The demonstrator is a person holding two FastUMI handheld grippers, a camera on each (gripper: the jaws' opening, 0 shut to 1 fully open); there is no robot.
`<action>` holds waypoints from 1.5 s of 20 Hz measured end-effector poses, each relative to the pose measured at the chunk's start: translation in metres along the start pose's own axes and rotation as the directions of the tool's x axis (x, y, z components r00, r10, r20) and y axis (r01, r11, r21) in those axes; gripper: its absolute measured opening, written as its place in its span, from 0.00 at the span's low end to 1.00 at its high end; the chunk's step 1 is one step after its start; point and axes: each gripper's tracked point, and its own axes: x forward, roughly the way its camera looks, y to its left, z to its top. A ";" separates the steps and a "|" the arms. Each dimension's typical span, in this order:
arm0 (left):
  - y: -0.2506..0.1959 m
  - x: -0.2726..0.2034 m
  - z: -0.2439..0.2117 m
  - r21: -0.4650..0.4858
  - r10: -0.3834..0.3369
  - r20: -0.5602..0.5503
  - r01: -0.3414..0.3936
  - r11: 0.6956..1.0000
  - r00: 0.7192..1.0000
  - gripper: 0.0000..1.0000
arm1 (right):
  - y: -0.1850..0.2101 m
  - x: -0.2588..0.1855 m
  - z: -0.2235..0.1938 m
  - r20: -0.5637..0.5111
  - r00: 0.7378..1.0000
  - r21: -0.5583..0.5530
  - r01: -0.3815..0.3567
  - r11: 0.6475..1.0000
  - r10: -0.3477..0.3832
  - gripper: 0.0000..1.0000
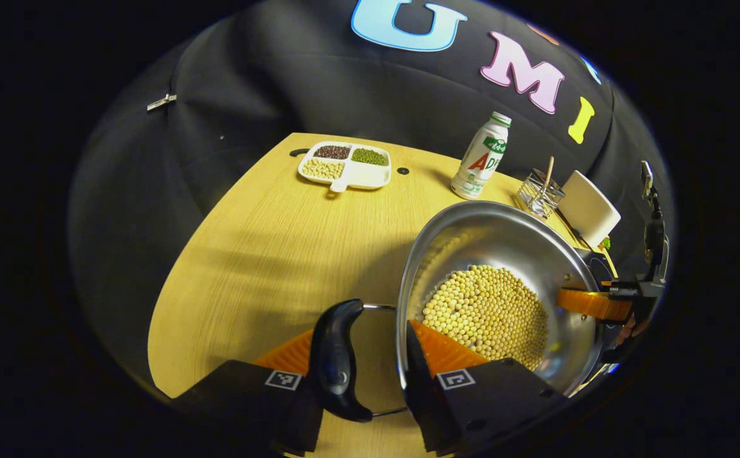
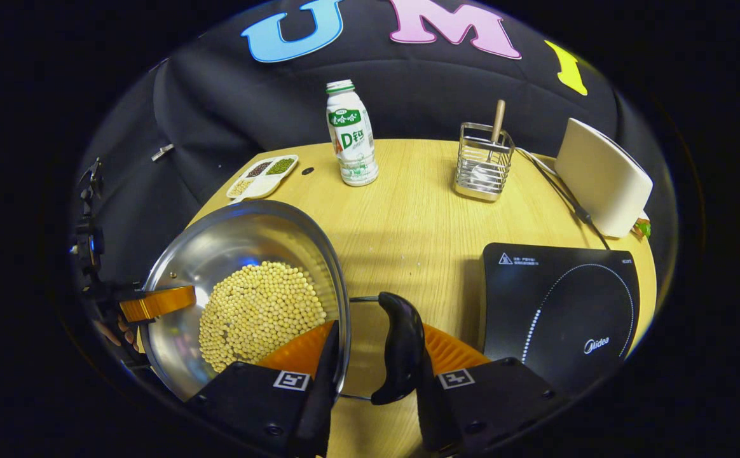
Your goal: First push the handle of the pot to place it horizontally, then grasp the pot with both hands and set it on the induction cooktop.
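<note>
While both grippers clamp its rim, the pot (image 2: 243, 299) of beans hangs over the table (image 2: 408, 216).
Left gripper (image 1: 363, 375) and right gripper (image 2: 373, 372) each straddle a handle (image 1: 338, 359); induction cooktop (image 2: 561, 312) lies just beside.

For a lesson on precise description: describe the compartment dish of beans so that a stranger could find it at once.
Start at the light wooden table and go to its far left corner by the black cloth wall, left of the white plastic bottle. There lies a white, shallow divided dish with a short handle. Unlike the steel pot of yellow beans, it holds separate dark, green and pale portions.
</note>
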 end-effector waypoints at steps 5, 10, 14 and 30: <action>-0.026 -0.038 0.016 0.030 -0.005 0.019 0.004 1.000 1.000 0.62 | -0.010 -0.044 0.012 0.022 1.000 0.021 -0.002 1.000 0.002 0.58; -0.067 -0.065 0.024 0.041 -0.019 0.025 0.018 0.999 1.000 0.62 | -0.037 -0.086 0.022 0.046 0.999 0.036 0.002 0.999 -0.003 0.53; -0.108 -0.076 0.025 0.038 -0.039 0.027 0.038 0.999 0.999 0.63 | -0.071 -0.115 0.028 0.063 0.998 0.041 0.008 0.999 -0.011 0.58; -0.288 -0.036 0.029 0.089 -0.137 0.018 0.135 0.987 0.990 0.62 | -0.243 -0.164 0.035 0.086 0.991 0.116 0.091 0.989 -0.101 0.57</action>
